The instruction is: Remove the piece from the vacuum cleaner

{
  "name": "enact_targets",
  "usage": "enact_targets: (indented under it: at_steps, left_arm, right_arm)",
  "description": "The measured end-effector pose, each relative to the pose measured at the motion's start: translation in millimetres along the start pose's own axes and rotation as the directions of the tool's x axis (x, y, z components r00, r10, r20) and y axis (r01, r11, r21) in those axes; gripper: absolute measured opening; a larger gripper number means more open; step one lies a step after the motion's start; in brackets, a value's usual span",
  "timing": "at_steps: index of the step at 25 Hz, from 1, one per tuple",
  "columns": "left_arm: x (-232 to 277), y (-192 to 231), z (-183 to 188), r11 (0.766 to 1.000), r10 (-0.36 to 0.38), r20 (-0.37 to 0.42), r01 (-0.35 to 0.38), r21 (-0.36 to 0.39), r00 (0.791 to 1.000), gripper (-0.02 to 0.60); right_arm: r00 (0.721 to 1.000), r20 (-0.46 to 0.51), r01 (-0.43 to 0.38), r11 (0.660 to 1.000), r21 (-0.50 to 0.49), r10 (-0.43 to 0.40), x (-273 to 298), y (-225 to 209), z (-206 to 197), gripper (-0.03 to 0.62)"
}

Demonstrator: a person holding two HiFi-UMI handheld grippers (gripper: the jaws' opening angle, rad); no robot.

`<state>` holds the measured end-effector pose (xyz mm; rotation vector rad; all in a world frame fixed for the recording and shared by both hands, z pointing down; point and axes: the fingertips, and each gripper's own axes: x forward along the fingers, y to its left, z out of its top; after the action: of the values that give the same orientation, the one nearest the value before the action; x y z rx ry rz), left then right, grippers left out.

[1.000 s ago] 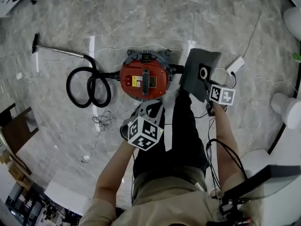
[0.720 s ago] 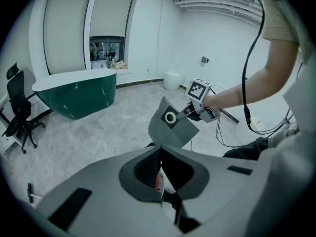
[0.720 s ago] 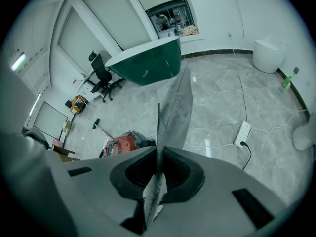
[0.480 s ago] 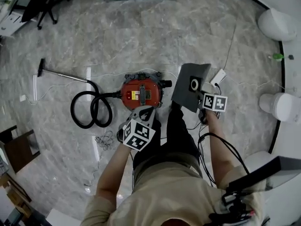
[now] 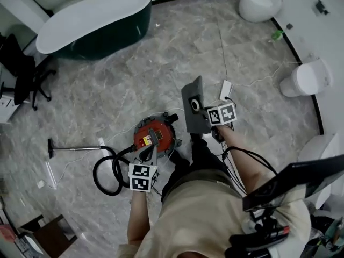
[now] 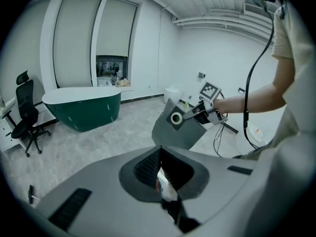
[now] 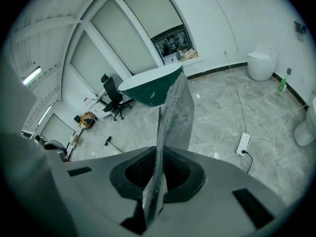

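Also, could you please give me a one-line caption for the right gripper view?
The right hand-held gripper shut on a dust bag, bathtub and chair behind.

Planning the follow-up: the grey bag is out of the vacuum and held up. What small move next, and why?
Probably lower the grey bag onto bare floor beside the red vacuum cleaner: the right gripper is shut on its edge and it hangs clear of the vacuum, so removal looks done.

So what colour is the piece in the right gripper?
Grey piece, white ring round its hole; clearest in the left gripper view.
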<state>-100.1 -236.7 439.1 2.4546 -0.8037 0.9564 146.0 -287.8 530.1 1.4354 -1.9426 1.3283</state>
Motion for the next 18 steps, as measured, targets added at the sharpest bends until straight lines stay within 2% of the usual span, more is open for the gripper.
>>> enact_targets:
  at_steps: [4,8,13,18]
  left_arm:
    - [-12,-8,18,1.0,0.002,0.047,-0.002,-0.002,0.999,-0.005]
    - [-13,-40,44,0.999,-0.028,0.08,0.026,0.028,0.996,-0.005]
    - [-15,-61,94,0.999,-0.011,0.151,0.004,0.053,0.988,-0.005]
    - [-29,-69,117,0.997,0.019,0.186,-0.033,0.069,0.982,-0.005]
  right_arm:
    - [0.998,0.053,-0.036,0.999,-0.007,0.036,-32,10,8,0.026]
    - [0.991,0.112,-0.068,0.998,0.007,0.067,-83,9,7,0.026]
    - [0.981,0.148,-0.121,0.991,-0.065,0.129,-115,14,24,0.026]
    - [0.968,0.16,-0.179,0.979,-0.099,0.194,-129,29,25,0.026]
